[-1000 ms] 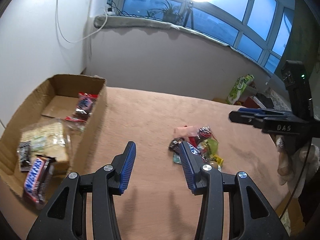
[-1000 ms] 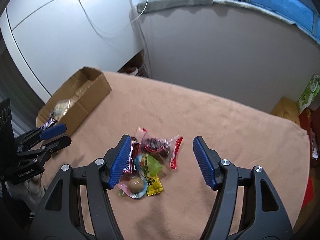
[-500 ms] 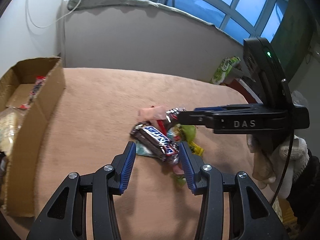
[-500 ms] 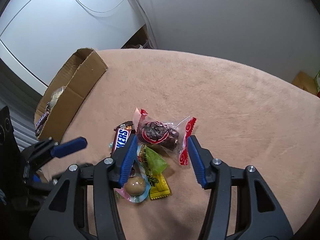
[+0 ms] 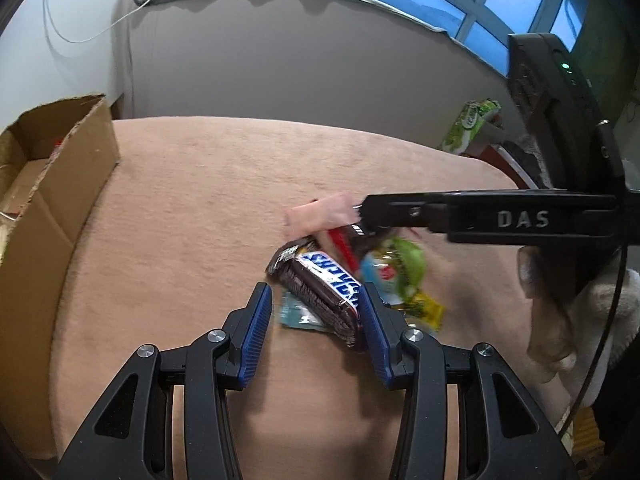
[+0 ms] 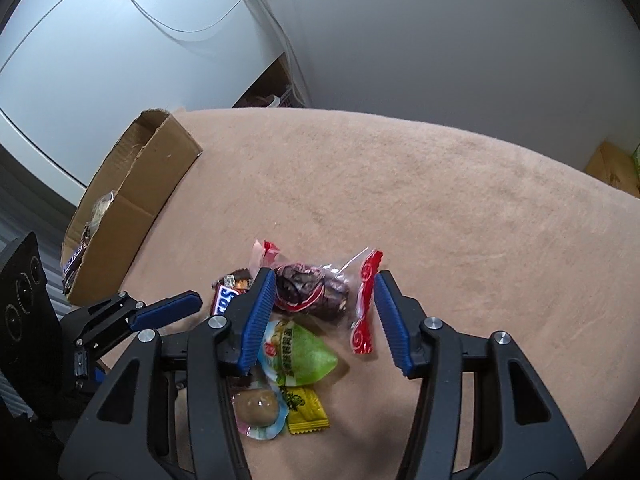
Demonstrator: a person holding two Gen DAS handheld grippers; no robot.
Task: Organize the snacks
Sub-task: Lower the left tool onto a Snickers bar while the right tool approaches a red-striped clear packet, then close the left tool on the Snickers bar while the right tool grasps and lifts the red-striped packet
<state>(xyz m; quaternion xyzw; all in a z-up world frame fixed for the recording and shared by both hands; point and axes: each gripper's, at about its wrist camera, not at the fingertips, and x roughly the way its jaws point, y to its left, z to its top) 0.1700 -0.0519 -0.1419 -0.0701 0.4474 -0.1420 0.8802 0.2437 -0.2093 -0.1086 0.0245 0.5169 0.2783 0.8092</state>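
A small pile of snacks lies on the tan tabletop. My left gripper [image 5: 312, 328] is open, its fingers straddling a Snickers bar [image 5: 320, 288] that lies on the table. My right gripper [image 6: 324, 312] is open, its fingers on either side of a clear red-ended packet of dark dried fruit [image 6: 316, 288]. The Snickers bar [image 6: 224, 298] shows partly behind my right gripper's left finger. A green packet [image 6: 300, 356], a yellow candy [image 6: 306, 416] and a round brown sweet [image 6: 256, 406] lie nearer in the right wrist view. A pink wrapper [image 5: 320, 216] lies at the pile's far side.
An open cardboard box [image 6: 132, 208] stands at the table's left edge with several snacks inside; it also shows in the left wrist view [image 5: 52, 184]. A grey wall runs behind the table. Green packaging [image 5: 472, 124] stands beyond the table at the right.
Both grippers have moved down and closer to the snack pile. The left now straddles the Snickers bar and the right straddles the dried-fruit packet. Both stay open.
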